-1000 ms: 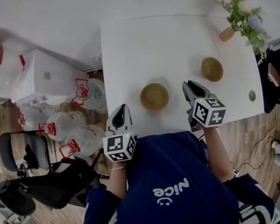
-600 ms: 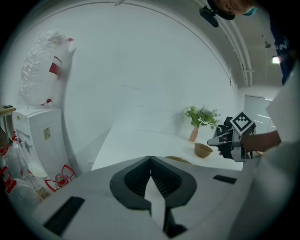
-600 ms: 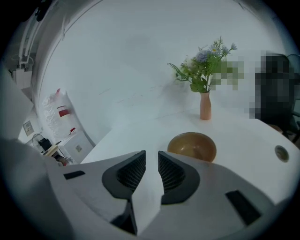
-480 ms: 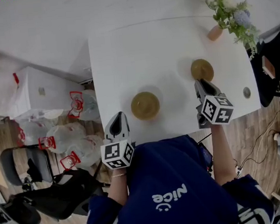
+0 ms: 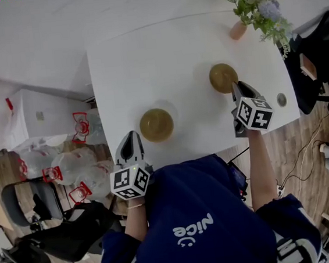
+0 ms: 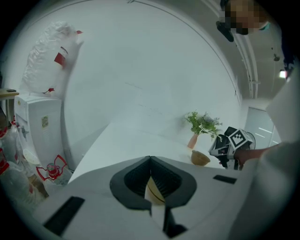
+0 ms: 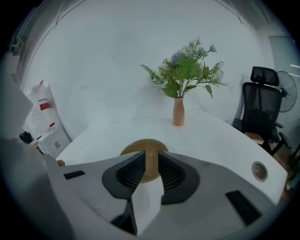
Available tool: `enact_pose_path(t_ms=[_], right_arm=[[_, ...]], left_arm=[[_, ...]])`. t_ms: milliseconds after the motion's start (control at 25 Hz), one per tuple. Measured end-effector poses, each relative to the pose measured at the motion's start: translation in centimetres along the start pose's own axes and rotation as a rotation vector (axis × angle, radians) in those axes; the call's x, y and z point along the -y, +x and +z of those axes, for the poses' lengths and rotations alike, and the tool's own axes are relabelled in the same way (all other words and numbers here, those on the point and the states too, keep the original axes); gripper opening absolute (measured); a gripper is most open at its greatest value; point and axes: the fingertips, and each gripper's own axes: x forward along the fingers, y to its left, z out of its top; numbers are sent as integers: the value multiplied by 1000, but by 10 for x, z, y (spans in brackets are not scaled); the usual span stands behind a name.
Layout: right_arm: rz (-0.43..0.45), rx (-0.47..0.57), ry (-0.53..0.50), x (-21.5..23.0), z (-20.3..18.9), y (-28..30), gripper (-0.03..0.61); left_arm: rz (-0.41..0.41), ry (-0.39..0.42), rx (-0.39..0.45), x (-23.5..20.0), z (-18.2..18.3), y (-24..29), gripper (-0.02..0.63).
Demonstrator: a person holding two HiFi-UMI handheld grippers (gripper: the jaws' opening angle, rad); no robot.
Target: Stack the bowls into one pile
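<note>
Two brown bowls stand apart on the white table (image 5: 145,60). The nearer bowl (image 5: 156,125) sits just ahead of my left gripper (image 5: 132,142), which hangs at the table's front edge. In the left gripper view that gripper (image 6: 150,159) is shut, with a sliver of this bowl (image 6: 154,194) showing below its tips. The farther bowl (image 5: 223,77) lies at the right, right in front of my right gripper (image 5: 237,86). In the right gripper view the right gripper (image 7: 151,154) stands slightly open, with the bowl (image 7: 138,146) just beyond its tips. Nothing is held.
A vase of flowers (image 5: 237,30) stands at the table's far right corner, behind the farther bowl. A round grommet (image 5: 281,99) sits near the right edge. A black chair (image 5: 315,65) is at the right. Plastic bags (image 5: 69,167) and a white cabinet lie on the floor at left.
My right gripper has moved forward and to the right, up to the farther bowl. The left gripper has stayed by the front edge. Both bowls remain in place.
</note>
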Motion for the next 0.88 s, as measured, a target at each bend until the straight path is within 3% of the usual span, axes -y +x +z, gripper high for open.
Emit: enact_pose_path(t_ms=[320,560,880], right_arm=[[-32,-49,-31,33,0,20,86],[7,-101,-3,41,-8,38,86],[61,-121,40,42,-11,44,86]], left_arm=[[21,14,-6,12,-4,3,18],[58,53,-26,19,-13,2,18],[92,38,-18,25,-21,-4,18]])
